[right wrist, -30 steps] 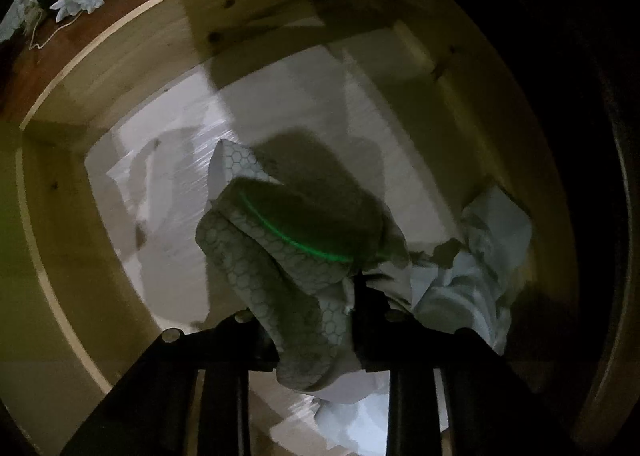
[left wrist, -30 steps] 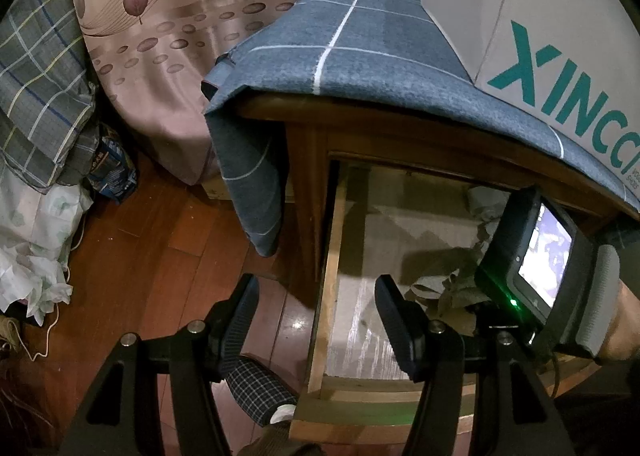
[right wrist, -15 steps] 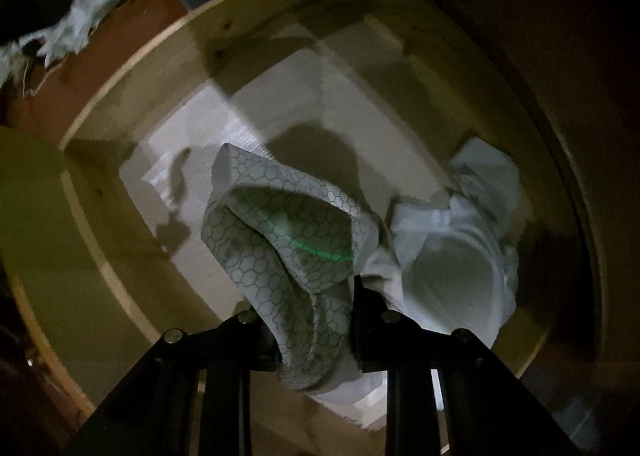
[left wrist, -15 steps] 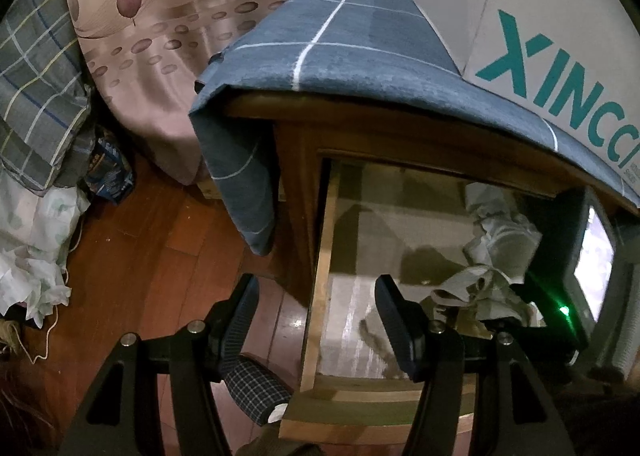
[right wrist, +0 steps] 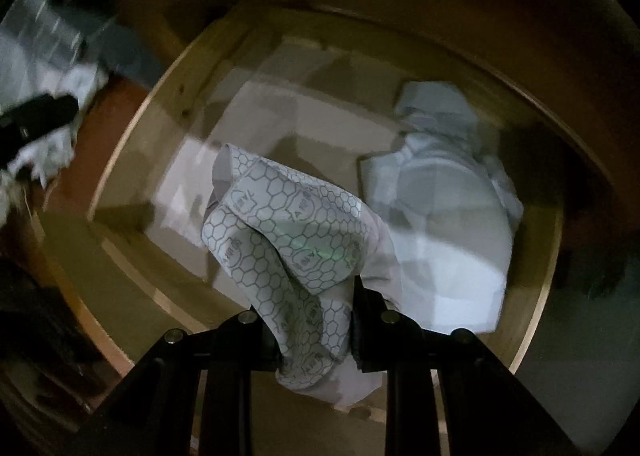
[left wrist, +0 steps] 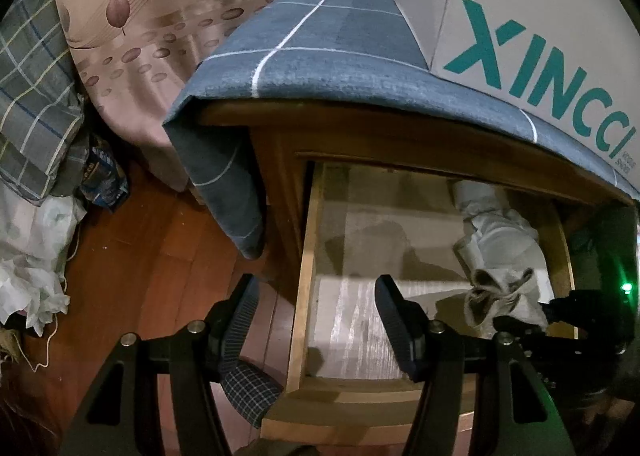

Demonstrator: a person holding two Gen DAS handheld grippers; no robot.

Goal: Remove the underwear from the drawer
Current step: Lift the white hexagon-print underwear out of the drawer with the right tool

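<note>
At the lower centre of the right wrist view, the underwear (right wrist: 296, 240) hangs pinched in the right gripper (right wrist: 316, 320).
It is pale, honeycomb-printed and bunched, seemingly clear of the drawer (right wrist: 132, 159) floor but not yet out; white clothing (right wrist: 448, 215) remains at right. The left gripper (left wrist: 316, 320) hovers half-open, empty, over the drawer's front corner.

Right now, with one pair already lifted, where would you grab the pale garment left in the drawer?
Probably the raised, rounded hump of the pale garment, from straight above: it lies crumpled near the drawer's right wall, so sideways approaches look blocked.
</note>
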